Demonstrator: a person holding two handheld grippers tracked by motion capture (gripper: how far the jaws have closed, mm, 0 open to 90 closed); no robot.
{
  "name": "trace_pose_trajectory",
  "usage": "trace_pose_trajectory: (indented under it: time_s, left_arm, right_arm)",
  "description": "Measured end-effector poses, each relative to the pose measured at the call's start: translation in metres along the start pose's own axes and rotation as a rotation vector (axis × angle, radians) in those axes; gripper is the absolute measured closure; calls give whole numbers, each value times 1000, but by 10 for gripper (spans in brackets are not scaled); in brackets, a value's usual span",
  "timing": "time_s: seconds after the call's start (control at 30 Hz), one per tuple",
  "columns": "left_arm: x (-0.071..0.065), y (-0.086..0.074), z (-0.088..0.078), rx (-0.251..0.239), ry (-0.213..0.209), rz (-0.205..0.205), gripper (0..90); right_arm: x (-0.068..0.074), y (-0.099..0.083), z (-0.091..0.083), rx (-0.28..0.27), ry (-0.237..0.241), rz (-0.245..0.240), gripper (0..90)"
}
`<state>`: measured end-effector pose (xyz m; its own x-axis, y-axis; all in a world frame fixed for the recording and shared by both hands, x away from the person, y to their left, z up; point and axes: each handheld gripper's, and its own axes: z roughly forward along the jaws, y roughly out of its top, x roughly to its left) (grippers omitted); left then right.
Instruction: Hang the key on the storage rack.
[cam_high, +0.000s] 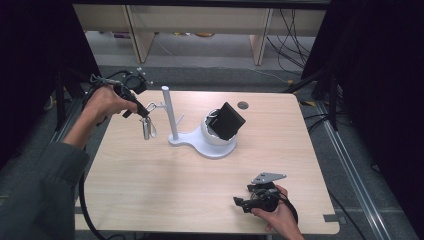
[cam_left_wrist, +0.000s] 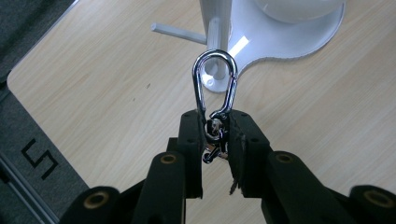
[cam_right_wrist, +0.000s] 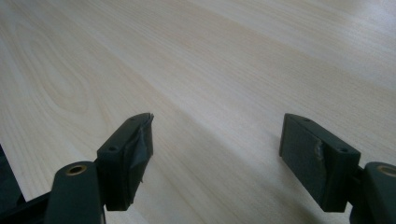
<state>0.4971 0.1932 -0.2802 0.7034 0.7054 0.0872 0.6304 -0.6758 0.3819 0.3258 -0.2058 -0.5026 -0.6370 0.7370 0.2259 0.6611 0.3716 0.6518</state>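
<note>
Left tool (cam_left_wrist: 217, 140) pinching silver carabiner (cam_left_wrist: 215, 84) by white stand (cam_high: 172, 117); right tool (cam_right_wrist: 217, 154) spread; no legible writing.

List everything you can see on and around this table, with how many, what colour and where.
Carabiner: one, silver, clamped at its lower end in the left gripper, hanging by the stand's side pegs.
Stand: one, white, upright post with side pegs on a flat base, table middle.
Bowl: one, white, on the stand's base.
Box-like item: one, black, tilted in the bowl.
Table: one, light wood, with a round cable hole at its far edge.
Shelving: pale wood, on the floor behind the table.
Left gripper: one, black, shut on the carabiner.
Right gripper: one, black, open, low over the near right of the table.
</note>
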Motion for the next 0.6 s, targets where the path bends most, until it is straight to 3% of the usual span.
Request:
trace_pose_trajectory:
  time_s: [0.03,0.17,0.33,0.4,0.6]
  left_arm:
    - [1,1,1,-4,9,4,750]
    - [1,4,7,-6,-3,-16,750]
    - [1,8,14,6,-3,-1,750]
    - [0,8,18,0,-8,-20,750]
    - [-1,11,29,-4,-17,-18,748]
  right_arm:
    - [-2,1,0,2,2,-18,269]
    - [-2,1,0,-1,6,-18,269]
    - [-2,1,-1,1,8,-16,269]
    - [-2,1,0,-2,8,-14,269]
    - [-1,1,0,-2,10,-17,270]
